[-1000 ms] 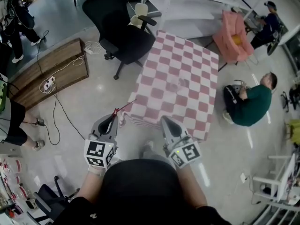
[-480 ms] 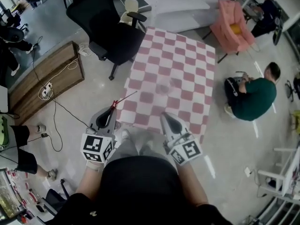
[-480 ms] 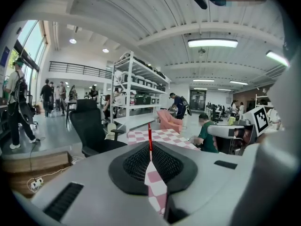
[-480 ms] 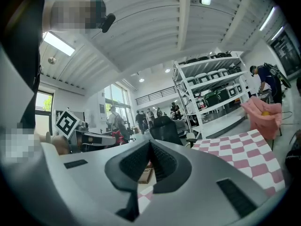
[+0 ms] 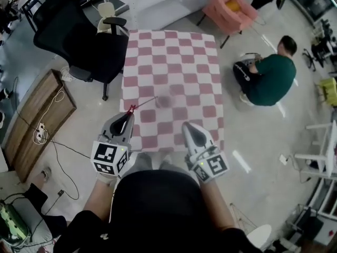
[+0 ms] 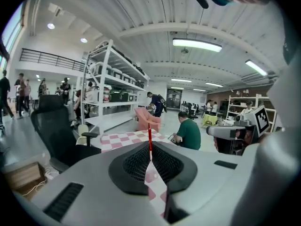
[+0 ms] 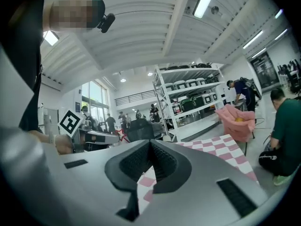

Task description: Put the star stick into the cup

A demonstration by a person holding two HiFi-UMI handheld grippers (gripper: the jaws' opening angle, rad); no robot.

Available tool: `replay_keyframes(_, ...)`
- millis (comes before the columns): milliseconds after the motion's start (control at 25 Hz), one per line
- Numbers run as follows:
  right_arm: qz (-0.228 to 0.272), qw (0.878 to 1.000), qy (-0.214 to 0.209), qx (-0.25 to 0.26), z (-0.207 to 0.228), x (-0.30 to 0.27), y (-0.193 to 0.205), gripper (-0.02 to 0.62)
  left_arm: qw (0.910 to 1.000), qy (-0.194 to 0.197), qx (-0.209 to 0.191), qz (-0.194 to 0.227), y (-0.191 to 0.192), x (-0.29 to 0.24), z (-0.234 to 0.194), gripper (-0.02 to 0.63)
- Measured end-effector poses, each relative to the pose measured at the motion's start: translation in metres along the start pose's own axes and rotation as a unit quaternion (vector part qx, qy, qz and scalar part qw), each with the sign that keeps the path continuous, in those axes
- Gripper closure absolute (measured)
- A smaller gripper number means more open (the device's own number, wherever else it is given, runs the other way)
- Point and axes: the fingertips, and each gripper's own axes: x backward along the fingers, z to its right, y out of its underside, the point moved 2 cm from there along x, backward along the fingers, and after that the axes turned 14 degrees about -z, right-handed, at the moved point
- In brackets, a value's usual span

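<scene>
Left hand-held gripper [image 5: 128, 116], low left in head view, is clenched on the stick [image 5: 145, 103]. Its pads pinch the end by the red star [image 5: 131, 108], and the shaft runs fwd & up-right, above the near-left part of the surface [image 5: 174, 51]. In left gripper view the thin red shaft rises straight out of the shut pads.

Right hand-held gripper [image 5: 188, 126] sits alongside, apart from the left, over the surface's near edge. Its jaws are pressed together w/ nothing between them.

The surface has a pink & white checked cloth. The cup [image 5: 164, 101], clear & faint, stands upright approx mid-surface, just past the stick's far tip. Can't tell if tip & cup touch.

Farther out:
- Black chair [image 5: 79, 36] by the surface's far-left corner.
- Person in green [image 5: 271, 78] sitting on the floor, right of the surface.
- Pink armchair [image 5: 229, 7] beyond the far edge.
</scene>
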Motion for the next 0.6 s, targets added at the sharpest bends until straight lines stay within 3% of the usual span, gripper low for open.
replay_keyframes(400,0.002,0.99,0.125,-0.06,0.027,0.018,0.01,0.58,0.9924,0.107,-0.035,-0.049,-0.011,-0.077,-0.002,0.554)
replay_keyframes(600,-0.007,0.983,0.164,-0.077,0.034,0.021,0.02,0.58,0.9866,0.133,-0.052,-0.079,-0.001,-0.106,0.0,0.554)
